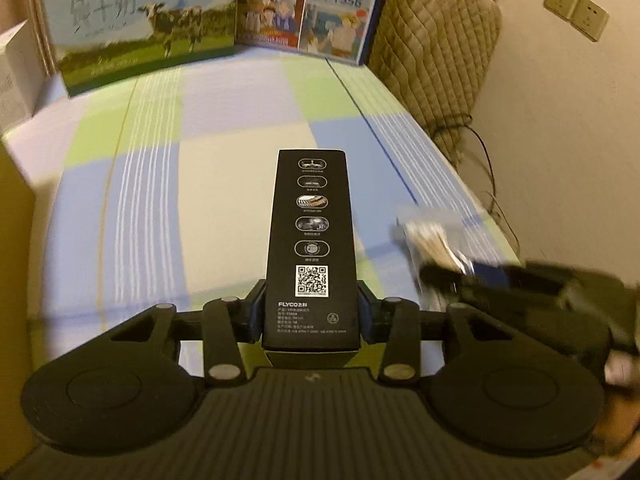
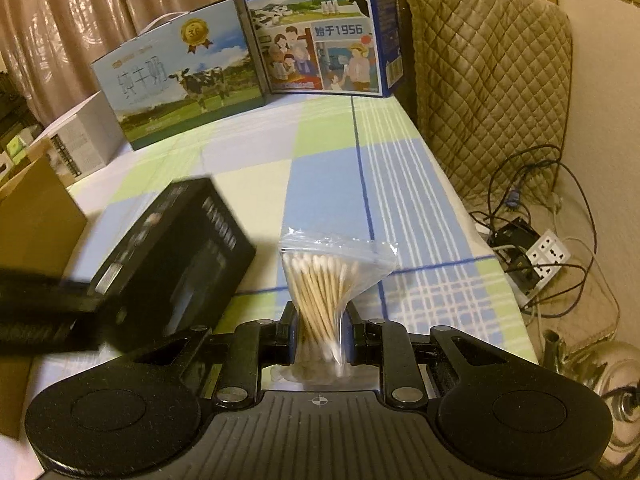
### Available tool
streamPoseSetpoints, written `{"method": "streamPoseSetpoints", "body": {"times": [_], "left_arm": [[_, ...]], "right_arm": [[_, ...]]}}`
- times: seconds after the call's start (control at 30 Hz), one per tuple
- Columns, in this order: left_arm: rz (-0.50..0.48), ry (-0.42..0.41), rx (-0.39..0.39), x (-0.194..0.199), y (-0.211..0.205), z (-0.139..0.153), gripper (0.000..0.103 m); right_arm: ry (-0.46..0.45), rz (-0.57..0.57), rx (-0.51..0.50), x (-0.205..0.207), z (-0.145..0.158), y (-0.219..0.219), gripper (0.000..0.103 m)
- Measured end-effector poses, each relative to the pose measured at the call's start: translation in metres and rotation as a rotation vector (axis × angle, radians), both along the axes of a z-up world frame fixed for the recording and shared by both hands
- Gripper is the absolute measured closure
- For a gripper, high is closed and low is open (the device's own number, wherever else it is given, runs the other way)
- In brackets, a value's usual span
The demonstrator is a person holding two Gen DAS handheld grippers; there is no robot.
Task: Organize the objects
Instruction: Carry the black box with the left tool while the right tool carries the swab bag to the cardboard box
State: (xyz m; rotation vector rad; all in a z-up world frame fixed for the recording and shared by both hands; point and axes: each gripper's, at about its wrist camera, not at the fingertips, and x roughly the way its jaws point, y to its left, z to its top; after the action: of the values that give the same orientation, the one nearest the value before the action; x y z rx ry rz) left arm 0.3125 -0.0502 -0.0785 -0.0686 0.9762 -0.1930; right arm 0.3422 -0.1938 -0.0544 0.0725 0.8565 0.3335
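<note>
Left claw (image 1: 312,312): clamped on the near end of a long black box (image 1: 310,248), which sticks straight out ahead of it, above the bed.
Right claw (image 2: 322,336): pinched on the lower part of a clear bag of cotton swabs (image 2: 320,296), held upright.
Risk: the box is gripped at one end only, so it may droop or twist out; the slick bag could slide through.
Collision: both loads hang close together.
Surface: checked bedsheet (image 2: 328,184), soft and uneven.
Room: milk cartons (image 2: 316,32) far ahead, cables (image 2: 532,248) to the right.
</note>
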Motion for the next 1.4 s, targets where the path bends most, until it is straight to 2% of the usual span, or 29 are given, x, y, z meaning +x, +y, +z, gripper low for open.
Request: {"method": "streamPoseSetpoints", "body": {"times": [0.1,0.23,0.57,0.7,0.77,0.8,0.93,1.1,1.4], "left_arm": [[-0.025,0.024,0.009,-0.019,0.002,0.001,0.064],[-0.049,0.006,0.050,-0.025,-0.001,0.004,0.047],[-0.102,0.017,0.105,0.000,-0.013,-0.003,0.047],[-0.121,0.064,0.120,0.011,-0.014,-0.009,0.050],[-0.126,0.084,0.126,0.014,-0.014,-0.012,0.057],[-0.130,0.093,0.126,0.014,-0.015,-0.013,0.064],[-0.134,0.106,0.123,0.010,-0.014,-0.011,0.065],[-0.106,0.101,0.074,-0.008,-0.007,-0.003,0.065],[-0.047,0.070,0.011,-0.071,0.007,0.026,0.065]], "right_arm": [[0.002,0.012,-0.023,-0.016,0.005,0.003,0.085],[-0.001,0.002,-0.053,-0.036,0.009,0.004,0.085],[0.012,-0.028,-0.081,-0.047,0.007,0.002,0.085],[0.015,-0.024,-0.085,-0.045,0.006,0.003,0.085],[0.015,-0.020,-0.086,-0.045,0.005,0.004,0.085],[0.015,-0.019,-0.089,-0.045,0.005,0.004,0.085],[0.013,-0.021,-0.092,-0.046,0.005,0.004,0.085],[0.003,-0.027,-0.089,-0.050,0.008,0.004,0.085],[-0.021,-0.068,-0.048,-0.101,0.021,0.002,0.085]]}}
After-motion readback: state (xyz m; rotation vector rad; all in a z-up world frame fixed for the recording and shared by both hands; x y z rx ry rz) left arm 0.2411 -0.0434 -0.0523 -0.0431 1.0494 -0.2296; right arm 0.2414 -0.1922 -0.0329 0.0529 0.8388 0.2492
